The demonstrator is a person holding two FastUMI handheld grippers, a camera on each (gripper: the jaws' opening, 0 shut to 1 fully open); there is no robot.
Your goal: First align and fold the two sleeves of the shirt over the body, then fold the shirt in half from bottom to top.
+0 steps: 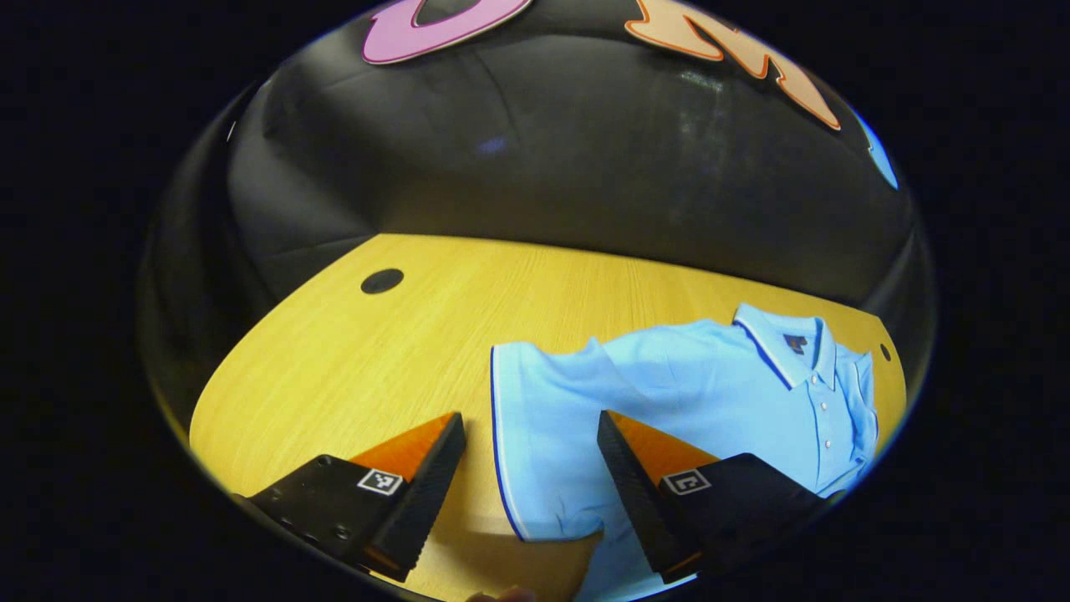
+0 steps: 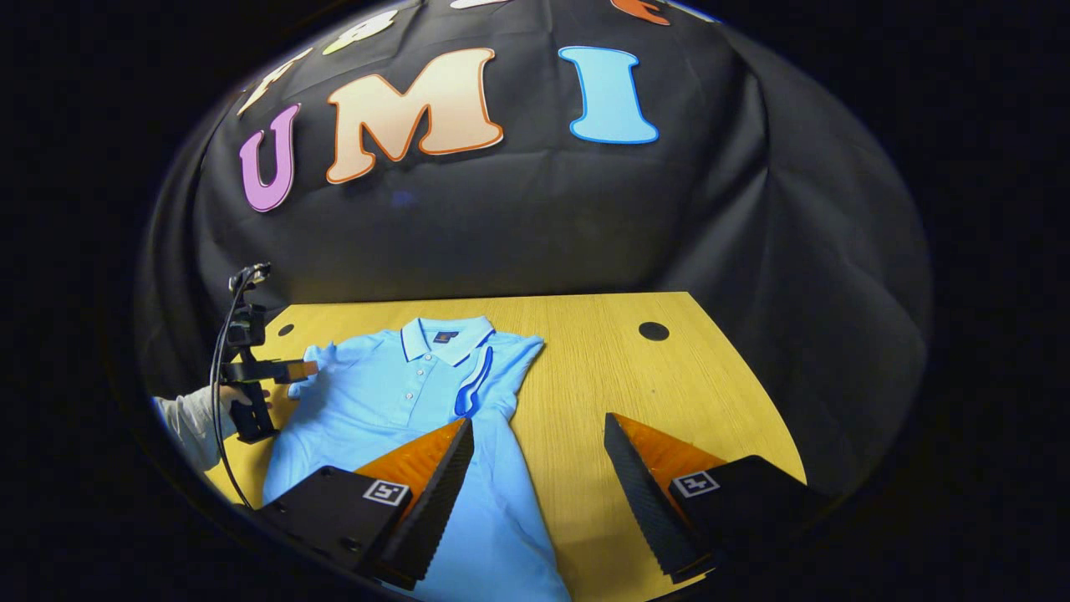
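Note:
A light blue polo shirt [image 1: 710, 385] lies flat on the wooden table [image 1: 351, 359], collar toward the wall. One short sleeve [image 1: 543, 435] spreads out to the side, and my left gripper [image 1: 531, 502] stands open above it, one finger on each side of the cuff edge. In the right gripper view the other sleeve [image 2: 476, 380] lies folded over the shirt [image 2: 393, 410] body. My right gripper [image 2: 539, 502] is open over the shirt's side edge, one finger above cloth, the other above bare table. The left gripper [image 2: 284, 369] shows farther off at the spread sleeve, held by a hand [image 2: 238, 401].
The table [image 2: 602, 368] has a round dark hole [image 2: 653, 331] near its far right corner and another hole [image 1: 382, 281] near the far left. A white sleeve [image 2: 188, 422] and a cable [image 2: 219, 376] reach in from the left. Black cloth wall stands behind the table.

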